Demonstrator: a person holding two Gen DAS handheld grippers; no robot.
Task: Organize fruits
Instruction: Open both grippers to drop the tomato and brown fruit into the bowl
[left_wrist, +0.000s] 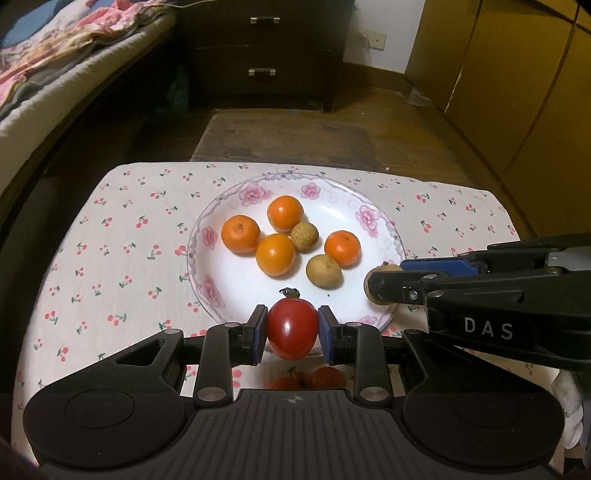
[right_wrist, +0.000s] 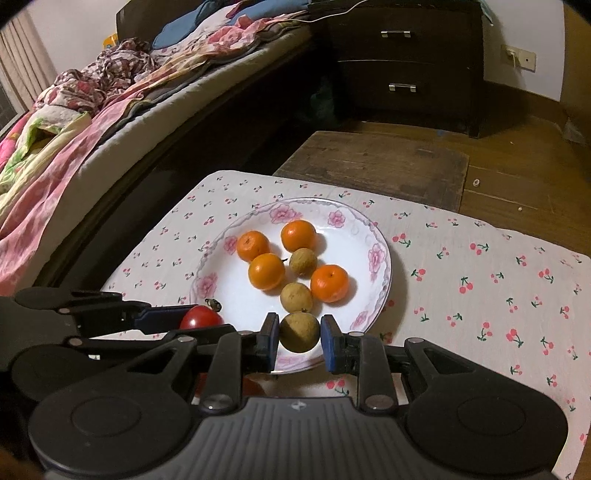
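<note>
A white plate with pink flowers (left_wrist: 221, 206) (right_wrist: 236, 314) sits on a cherry-print cloth and holds several oranges (left_wrist: 275, 254) (right_wrist: 266, 271) and two brown longans (left_wrist: 324, 271) (right_wrist: 296, 297). My left gripper (left_wrist: 291, 330) is shut on a red tomato (left_wrist: 291, 328) over the plate's near rim; the tomato also shows in the right wrist view (right_wrist: 199, 317). My right gripper (right_wrist: 299, 334) is shut on a third brown longan (right_wrist: 299, 332) over the plate's near rim, to the right of the left gripper. That longan (left_wrist: 371, 291) is mostly hidden in the left wrist view.
The cherry-print cloth (left_wrist: 110, 240) (right_wrist: 498, 295) covers a small table. Two red-orange fruits (left_wrist: 306, 380) lie on the cloth under the left gripper. A bed (right_wrist: 92, 129) stands at the left, a dark drawer cabinet (right_wrist: 402, 62) behind, a wooden wardrobe (left_wrist: 517, 74) at the right.
</note>
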